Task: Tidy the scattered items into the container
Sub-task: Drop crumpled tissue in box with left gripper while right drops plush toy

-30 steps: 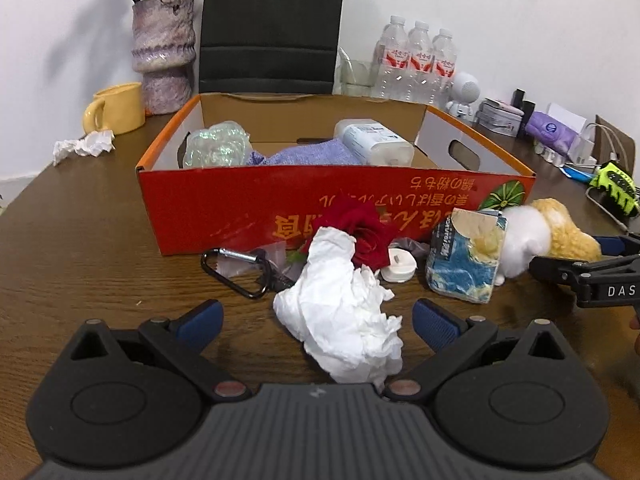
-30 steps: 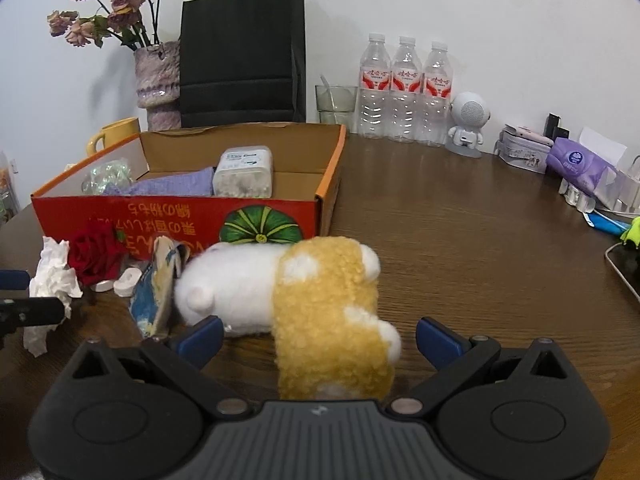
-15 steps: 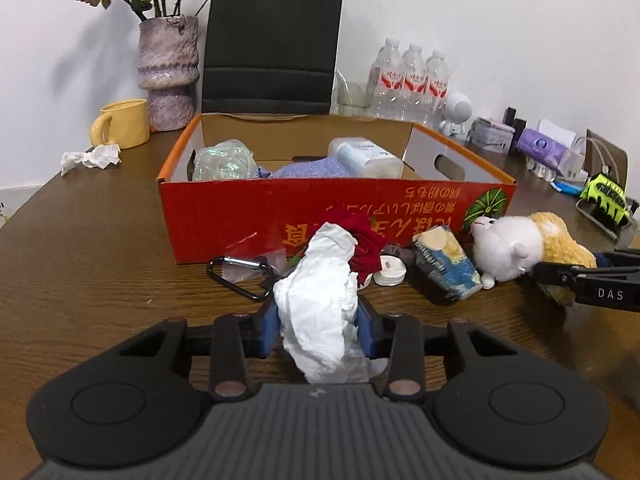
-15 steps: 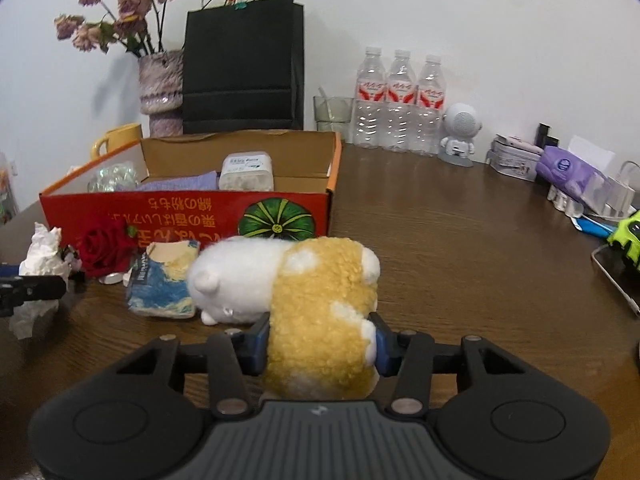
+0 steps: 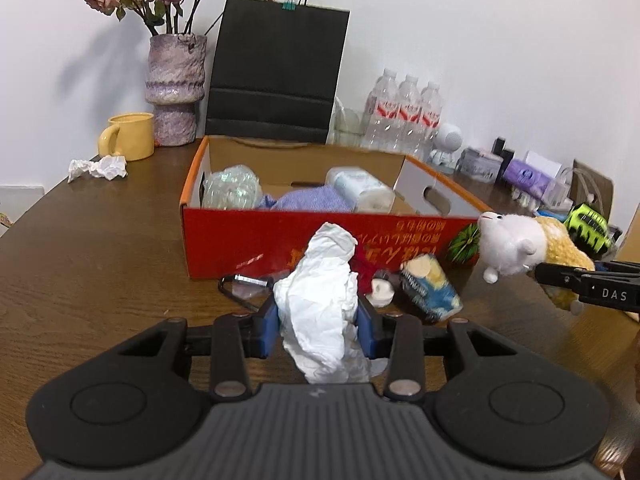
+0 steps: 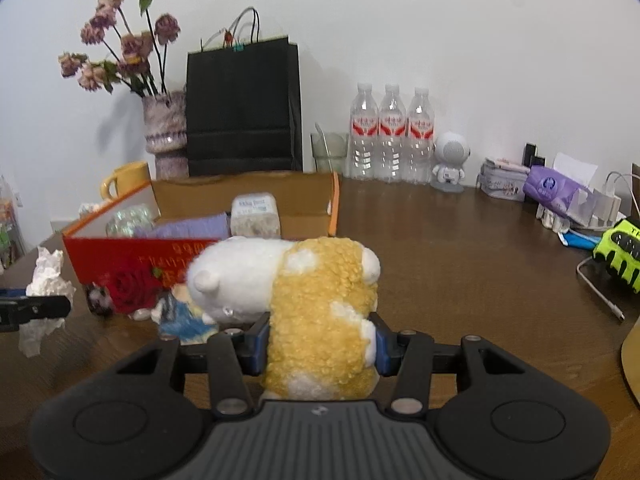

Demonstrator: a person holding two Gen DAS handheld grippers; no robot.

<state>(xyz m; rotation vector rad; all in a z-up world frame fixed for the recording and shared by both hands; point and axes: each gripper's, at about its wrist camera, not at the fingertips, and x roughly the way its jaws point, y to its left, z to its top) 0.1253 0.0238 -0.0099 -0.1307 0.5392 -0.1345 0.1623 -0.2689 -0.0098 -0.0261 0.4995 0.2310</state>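
My left gripper (image 5: pixel 318 330) is shut on a crumpled white tissue (image 5: pixel 320 300) and holds it above the table in front of the red cardboard box (image 5: pixel 248 240). My right gripper (image 6: pixel 318 344) is shut on a white and yellow plush toy (image 6: pixel 316 296), lifted off the table right of the box (image 6: pixel 120 248); the toy also shows in the left wrist view (image 5: pixel 516 240). A red rose (image 6: pixel 132 284), a blue packet (image 5: pixel 430 286), a white cap (image 5: pixel 380 294) and a carabiner (image 5: pixel 240 288) lie by the box's front wall.
The box holds a clear wrapper (image 5: pixel 230 190), a purple cloth (image 5: pixel 304 200) and a white bottle (image 5: pixel 360 190). Behind stand a vase (image 5: pixel 174 92), yellow mug (image 5: pixel 128 136), black bag (image 5: pixel 276 72) and water bottles (image 5: pixel 404 112). Another tissue (image 5: pixel 98 168) lies far left.
Both grippers closed, the left on the tissue and the right on the plush toy, and both have lifted their items off the table.
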